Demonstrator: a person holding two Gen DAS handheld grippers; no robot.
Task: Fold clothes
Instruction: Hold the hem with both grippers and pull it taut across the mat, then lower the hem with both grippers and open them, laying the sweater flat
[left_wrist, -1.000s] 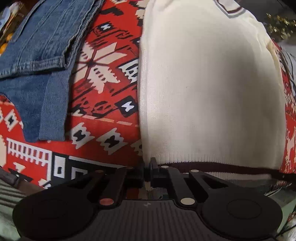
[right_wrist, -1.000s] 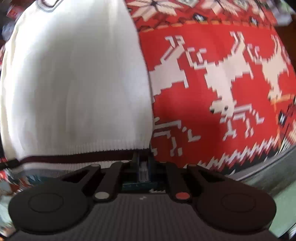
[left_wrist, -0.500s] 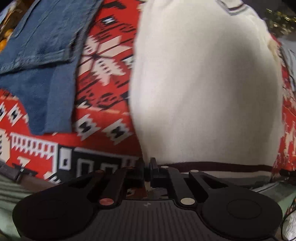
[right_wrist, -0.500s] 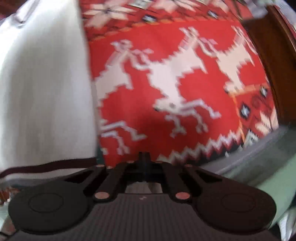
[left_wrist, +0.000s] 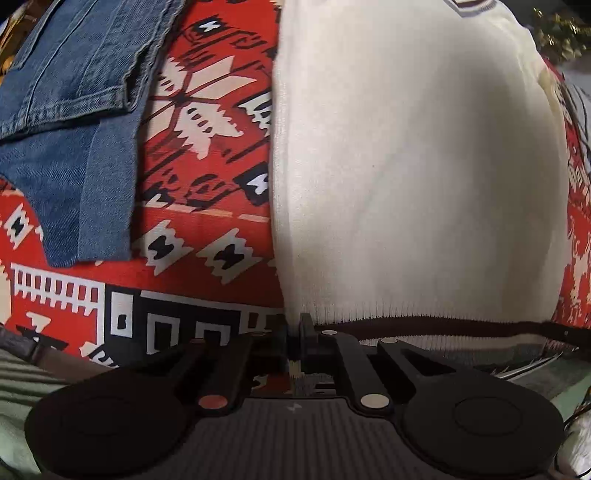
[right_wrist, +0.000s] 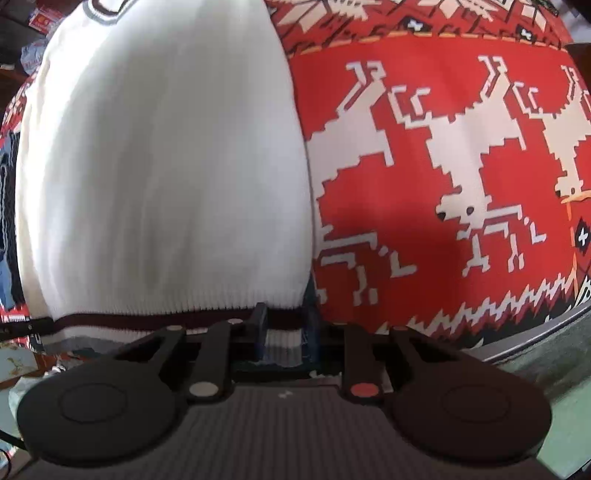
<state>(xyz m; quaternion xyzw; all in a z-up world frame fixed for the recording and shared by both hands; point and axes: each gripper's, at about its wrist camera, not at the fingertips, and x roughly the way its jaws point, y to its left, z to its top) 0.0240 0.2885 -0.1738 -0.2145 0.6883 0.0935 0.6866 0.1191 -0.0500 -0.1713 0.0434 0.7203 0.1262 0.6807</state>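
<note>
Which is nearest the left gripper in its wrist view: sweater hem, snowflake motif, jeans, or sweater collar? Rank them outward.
1. Sweater hem, at the left gripper, running right.
2. Jeans, left.
3. Snowflake motif, upper left of centre.
4. Sweater collar, top right.

A sweater (left_wrist: 417, 166) lies on a patterned blanket (left_wrist: 207, 155); folded jeans (left_wrist: 70, 110) lie to its left, apart.

The right gripper (right_wrist: 284, 326) was shut beside the white sweater (right_wrist: 162, 166). Now its jaws have just been opening, with the sweater's striped bottom corner between them, low in the frame.
</note>
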